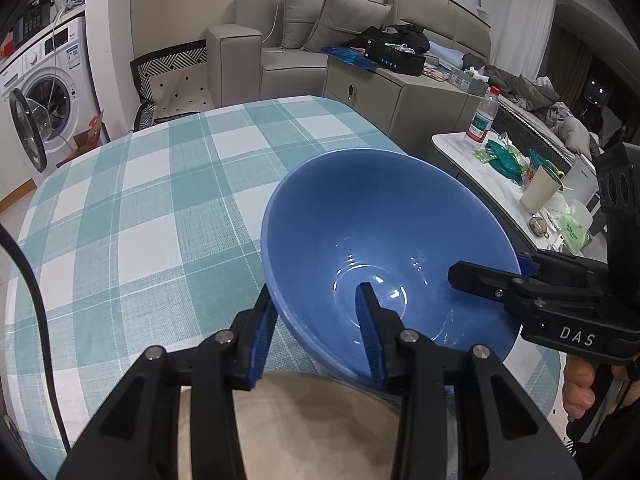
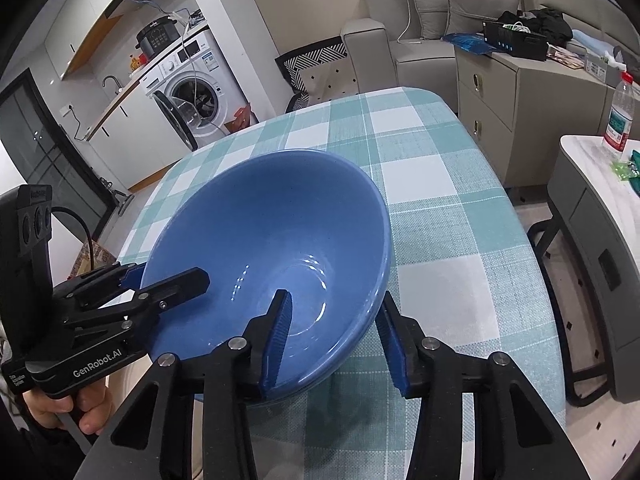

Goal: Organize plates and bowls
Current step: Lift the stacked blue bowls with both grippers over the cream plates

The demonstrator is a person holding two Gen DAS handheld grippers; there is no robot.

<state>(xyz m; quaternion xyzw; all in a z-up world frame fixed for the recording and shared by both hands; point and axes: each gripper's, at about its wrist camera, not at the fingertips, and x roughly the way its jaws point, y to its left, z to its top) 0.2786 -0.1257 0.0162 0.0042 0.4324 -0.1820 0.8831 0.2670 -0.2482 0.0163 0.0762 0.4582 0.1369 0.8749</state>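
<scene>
Over the near edge of the checked tablecloth (image 1: 132,208): one blue bowl (image 1: 384,240), tilted, carried between both tools. Left gripper (image 1: 320,340) straddles its near rim, right gripper (image 2: 336,340) likewise, each apparently clamping the wall. Judged early: no plates or stack visible, so the bowl's placing and remaining sorting are pending.

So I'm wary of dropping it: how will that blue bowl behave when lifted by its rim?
The blue bowl looks glazed and glossy, so probably slippery against the pads. It seems rigid ceramic, likely fragile and fairly heavy. With the left gripper and right gripper each straddling its wall on opposite sides, tipping seems less likely.
</scene>
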